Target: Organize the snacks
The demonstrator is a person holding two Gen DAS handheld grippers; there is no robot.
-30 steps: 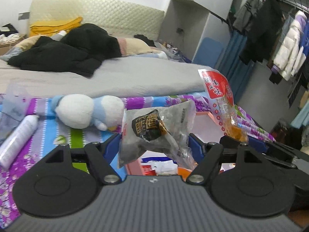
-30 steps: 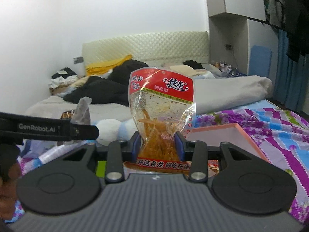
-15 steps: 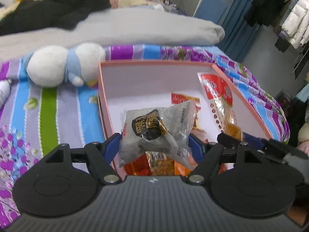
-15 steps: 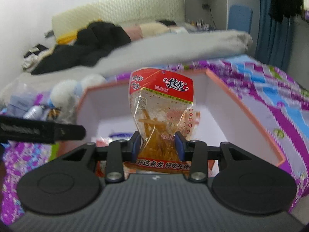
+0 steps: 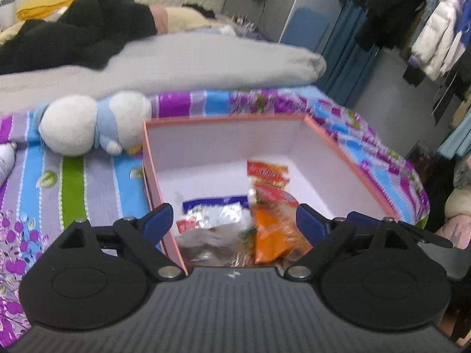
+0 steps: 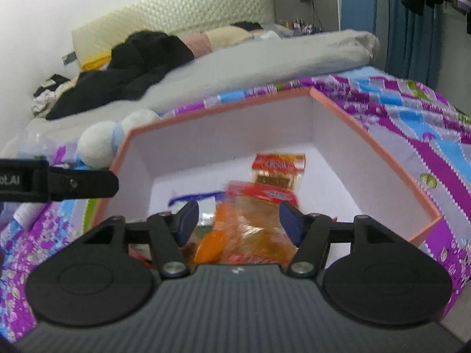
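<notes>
A pink box (image 5: 347, 153) with a white inside stands on the bedspread and also shows in the right wrist view (image 6: 365, 135). Several snack packs lie in it. My left gripper (image 5: 234, 220) is open over the box's near edge; a clear pack with a dark label (image 5: 206, 250) lies blurred below it. My right gripper (image 6: 238, 219) is open over the box, with the red-and-orange pack (image 6: 253, 220) lying below between its fingers, also seen in the left wrist view (image 5: 273, 220). A red pack (image 6: 278, 167) lies further in.
A white and blue plush toy (image 5: 91, 123) lies left of the box. A white bottle (image 5: 6, 158) is at the far left. A grey duvet (image 5: 176, 61) and dark clothes (image 5: 76, 32) lie on the bed behind. Clothes hang at the right (image 5: 435, 38).
Both grippers have opened and let go of their packs, which have dropped into the box. Both views have tilted up a little.
</notes>
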